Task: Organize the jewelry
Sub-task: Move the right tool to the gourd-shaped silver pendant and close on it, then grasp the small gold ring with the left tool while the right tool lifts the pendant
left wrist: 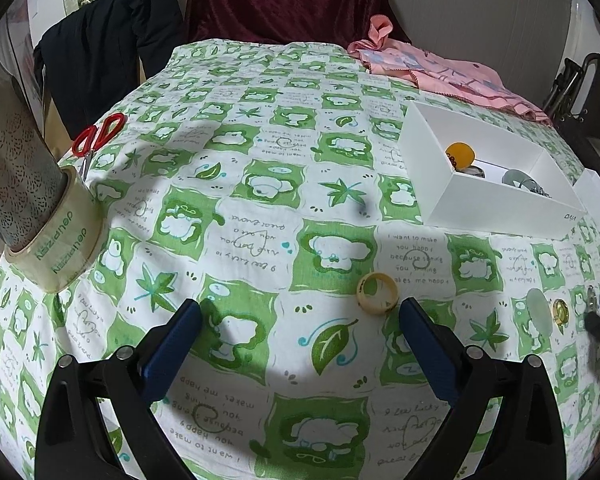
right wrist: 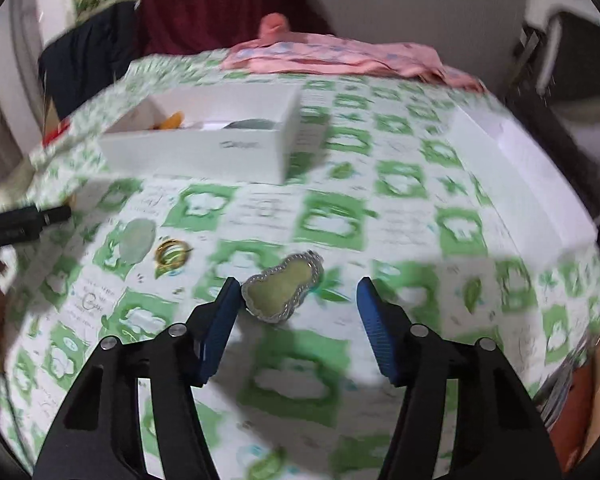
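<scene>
- While the right gripper (right wrist: 296, 300) hangs half-open, empty, its left pad touches the pendant (right wrist: 282, 290): pickup step.
- Next: centre, clamp, carry to box (right wrist: 204, 150).

box (left wrist: 496, 204) behind ring (left wrist: 377, 293) | pendant (right wrist: 282, 288) btwn tool (right wrist: 296, 300) fingers

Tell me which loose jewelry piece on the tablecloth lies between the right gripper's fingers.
The gourd-shaped green pendant with a silver rim; the pale oval stone and gold ring lie farther left.
</scene>
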A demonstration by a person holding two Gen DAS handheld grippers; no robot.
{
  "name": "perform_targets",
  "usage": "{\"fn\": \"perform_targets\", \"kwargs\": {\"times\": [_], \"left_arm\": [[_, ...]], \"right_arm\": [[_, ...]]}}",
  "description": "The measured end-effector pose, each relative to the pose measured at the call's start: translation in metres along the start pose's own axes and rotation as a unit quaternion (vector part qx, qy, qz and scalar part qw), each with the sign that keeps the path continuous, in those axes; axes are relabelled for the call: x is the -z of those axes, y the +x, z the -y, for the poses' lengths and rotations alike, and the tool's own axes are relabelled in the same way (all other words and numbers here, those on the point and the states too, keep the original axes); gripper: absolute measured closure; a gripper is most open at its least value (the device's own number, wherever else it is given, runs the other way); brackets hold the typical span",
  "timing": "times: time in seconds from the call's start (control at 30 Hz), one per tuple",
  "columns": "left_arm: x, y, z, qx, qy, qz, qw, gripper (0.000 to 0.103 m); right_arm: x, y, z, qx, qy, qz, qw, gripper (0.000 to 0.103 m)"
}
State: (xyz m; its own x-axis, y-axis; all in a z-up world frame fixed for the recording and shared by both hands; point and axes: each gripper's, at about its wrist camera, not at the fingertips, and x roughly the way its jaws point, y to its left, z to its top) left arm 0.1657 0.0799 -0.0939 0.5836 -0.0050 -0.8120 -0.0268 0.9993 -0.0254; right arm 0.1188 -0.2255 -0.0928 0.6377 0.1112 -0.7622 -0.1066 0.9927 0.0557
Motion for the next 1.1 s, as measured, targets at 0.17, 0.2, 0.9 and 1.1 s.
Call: {"fn": "perform_targets", "kwargs": {"times": [0.17, 0.2, 0.9, 1.1], "left_arm": [[0.000, 0.000, 0.000, 0.001, -0.001, 0.000, 1.0000, 0.006], [0.000, 0.000, 0.000, 0.000, -0.001, 0.000, 1.0000, 0.006], [0.000, 0.000, 0.001, 0.000, 0.000, 0.000, 1.0000, 0.006], [0.000, -0.002, 0.003, 0.013, 0.006, 0.003, 0.9999, 0.006]], "right_arm": [[0.010, -0.013, 0.019, -0.035, 0.034, 0.013, 0.999, 0.045], [0.011, -0.015, 0.019, -0.038, 0.034, 0.014, 0.999, 0.045], [-0.001, 0.003, -0.007, 0.003, -0.024, 0.002, 1.000, 0.074], [-0.001, 0.001, 0.006, -0.027, 0.011, 0.003, 1.000, 0.074]]}}
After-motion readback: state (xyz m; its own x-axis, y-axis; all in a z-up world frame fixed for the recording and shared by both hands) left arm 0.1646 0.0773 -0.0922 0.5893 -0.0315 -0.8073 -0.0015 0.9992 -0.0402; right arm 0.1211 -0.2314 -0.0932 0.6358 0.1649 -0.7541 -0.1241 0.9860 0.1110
